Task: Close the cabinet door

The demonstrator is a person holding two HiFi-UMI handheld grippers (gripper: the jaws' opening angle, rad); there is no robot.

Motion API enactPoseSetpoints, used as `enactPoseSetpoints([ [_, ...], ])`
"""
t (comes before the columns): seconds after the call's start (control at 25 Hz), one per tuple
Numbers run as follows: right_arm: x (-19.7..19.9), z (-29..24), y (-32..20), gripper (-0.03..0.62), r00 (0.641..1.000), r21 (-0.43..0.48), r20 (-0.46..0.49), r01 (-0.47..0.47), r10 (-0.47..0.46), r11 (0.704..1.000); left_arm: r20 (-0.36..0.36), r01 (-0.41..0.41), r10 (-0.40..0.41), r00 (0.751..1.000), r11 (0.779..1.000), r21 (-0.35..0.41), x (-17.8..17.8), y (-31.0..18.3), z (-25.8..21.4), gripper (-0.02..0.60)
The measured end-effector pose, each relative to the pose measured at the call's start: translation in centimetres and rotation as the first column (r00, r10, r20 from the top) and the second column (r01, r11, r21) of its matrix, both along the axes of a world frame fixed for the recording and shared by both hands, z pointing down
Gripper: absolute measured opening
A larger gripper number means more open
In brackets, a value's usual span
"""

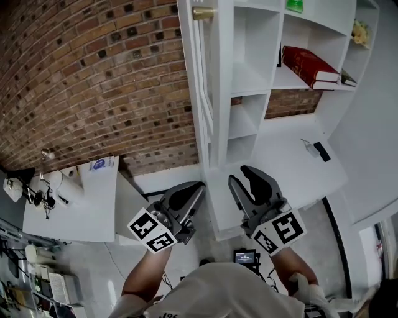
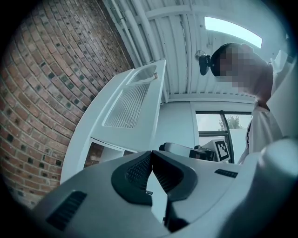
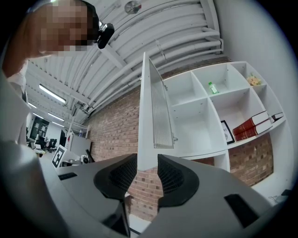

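The white cabinet door [image 1: 211, 93] stands wide open, its edge turned toward me, with a brass knob [image 1: 203, 12] at the top. It has a ribbed panel in the left gripper view [image 2: 130, 102] and the right gripper view [image 3: 151, 121]. My left gripper [image 1: 198, 186] hangs below the door's left side, jaws shut with nothing between them [image 2: 150, 153]. My right gripper [image 1: 239, 174] is just under the door's bottom edge, open. The door's lower corner shows in the gap between its jaws [image 3: 147, 160], and the pads do not press on it.
The white shelf unit [image 1: 261, 74] behind the door holds red books [image 1: 308, 65] and a green bottle [image 1: 294, 5]. A small dark object [image 1: 321, 151] lies on the white counter [image 1: 292, 168]. A brick wall [image 1: 93, 81] runs left; a white table [image 1: 81, 211] with cables stands below it.
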State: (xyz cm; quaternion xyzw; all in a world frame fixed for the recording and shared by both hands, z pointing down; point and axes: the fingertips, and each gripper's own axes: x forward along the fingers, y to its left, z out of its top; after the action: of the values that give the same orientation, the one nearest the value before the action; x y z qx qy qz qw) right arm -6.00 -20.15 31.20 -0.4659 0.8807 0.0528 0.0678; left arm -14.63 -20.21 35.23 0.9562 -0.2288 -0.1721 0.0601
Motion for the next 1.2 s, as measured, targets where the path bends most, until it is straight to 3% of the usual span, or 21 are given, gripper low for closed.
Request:
enactPoseSetpoints([
  [0.32, -2.4, -2.0, -1.2, 0.164, 0.998, 0.06, -0.018, 0.059, -0.058, 0.996, 0.012, 0.043, -0.044, 0.999, 0.997, 0.06, -0.6, -1.1, -1.9, 0.008],
  [0.64, -4.1, -5.6, -2.5, 0.195, 0.998, 0.156, -0.055, 0.038, -0.029, 0.987, 0.003, 0.065, -0.066, 0.998, 0.983, 0.174, -2.1, -3.0, -6.9, 0.009],
  [0.92, -4.5, -8.4, -2.8, 0.195, 0.997, 0.234, -0.081, 0.004, 0.015, 0.972, -0.001, 0.089, -0.094, 0.996, 0.937, 0.338, -2.9, -4.2, -14.0, 0.009],
  [1.2, -4.7, -9.8, -3.0, 0.195, 0.994, 0.263, -0.099, -0.01, 0.037, 0.965, -0.003, 0.09, -0.101, 0.995, 0.876, 0.474, -2.1, -4.5, -20.5, 0.009],
])
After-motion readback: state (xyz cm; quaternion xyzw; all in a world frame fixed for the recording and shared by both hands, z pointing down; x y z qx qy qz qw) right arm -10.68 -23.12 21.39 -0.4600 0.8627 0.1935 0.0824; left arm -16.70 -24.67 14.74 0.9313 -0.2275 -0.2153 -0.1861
